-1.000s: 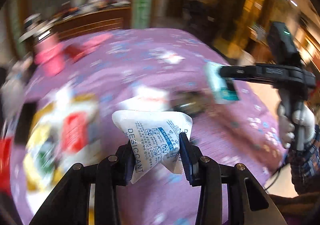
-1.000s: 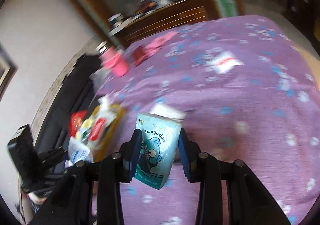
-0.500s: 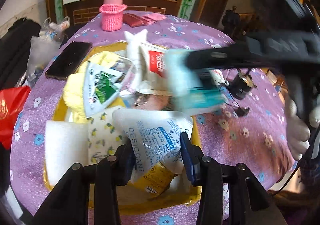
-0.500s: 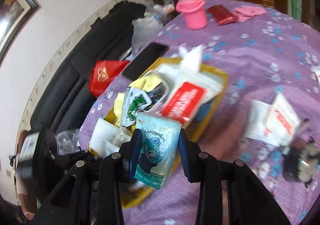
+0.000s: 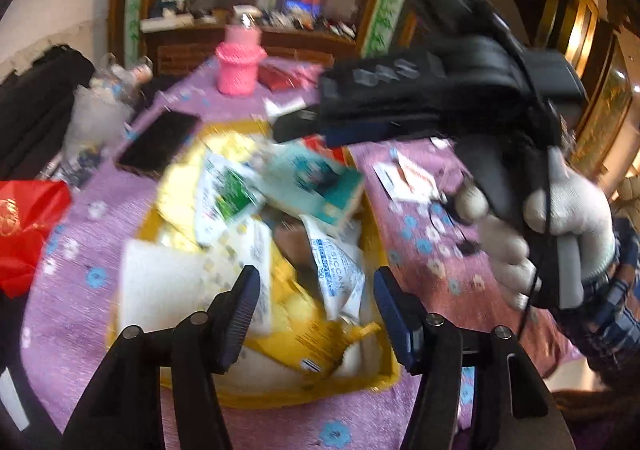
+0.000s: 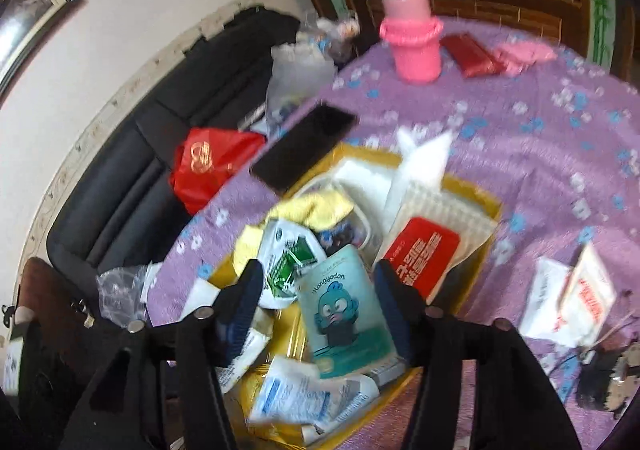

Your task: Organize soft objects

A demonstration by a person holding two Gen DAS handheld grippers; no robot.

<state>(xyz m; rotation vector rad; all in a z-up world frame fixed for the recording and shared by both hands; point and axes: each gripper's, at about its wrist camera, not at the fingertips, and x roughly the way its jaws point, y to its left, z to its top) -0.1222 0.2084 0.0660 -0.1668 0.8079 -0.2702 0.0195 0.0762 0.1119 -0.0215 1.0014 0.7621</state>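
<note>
Half a second ago each gripper pinched a packet above the tray; both packets now lie loose in it. The left gripper [image 5: 316, 310] has just been opening, its jaws apart with nothing pressed between them. Beyond them the white crinkled desiccant sachet with blue print [image 5: 340, 274] lies slumped on the heap near the tray's near edge. The right gripper [image 6: 316, 302] has also just been opening; the pale teal tissue pack with a blue cartoon creature [image 6: 344, 314] lies flat between its parted jaws, free of the pads. Both rest in the shallow yellow tray [image 6: 494, 206] among other soft packets: a white pouch with a red label [image 6: 424, 258] and a green-and-white sachet [image 6: 290, 262]. The tray sits on the purple flowered tablecloth [image 6: 540, 146], near its left edge, beside a black phone [image 6: 304, 146].
</note>
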